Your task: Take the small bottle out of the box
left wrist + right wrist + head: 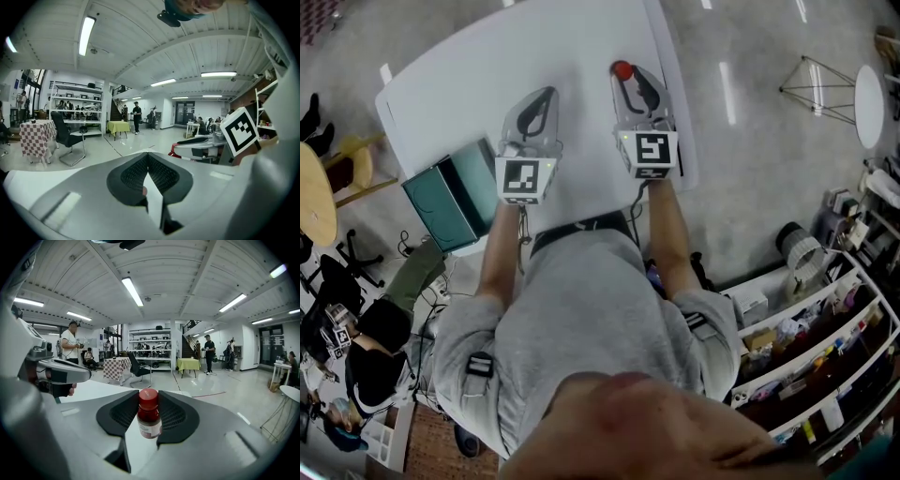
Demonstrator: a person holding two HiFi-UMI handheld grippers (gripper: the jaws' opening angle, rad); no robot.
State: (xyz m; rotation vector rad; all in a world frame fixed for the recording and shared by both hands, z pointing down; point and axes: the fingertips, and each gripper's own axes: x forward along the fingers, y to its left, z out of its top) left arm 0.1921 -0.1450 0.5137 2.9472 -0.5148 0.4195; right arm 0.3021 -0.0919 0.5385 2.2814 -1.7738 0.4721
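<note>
The small bottle (149, 420), dark red with a red cap and a pale label, stands upright between the black pads of my right gripper (149, 414), which is shut on it. In the head view its red cap (622, 70) shows at the tip of the right gripper (630, 79), held over the far part of the white table (469, 75). The teal box (450, 192) sits open at the table's left near edge, beside my left gripper (544, 97). The left gripper (147, 155) is shut, its tips touching with nothing between them.
The table's right edge (686, 112) runs close to the right gripper. A wire-legged stand (816, 89) and a round white table (868, 105) stand on the floor to the right. Shelves of goods (816, 347) fill the lower right. People and chairs are far off in the hall.
</note>
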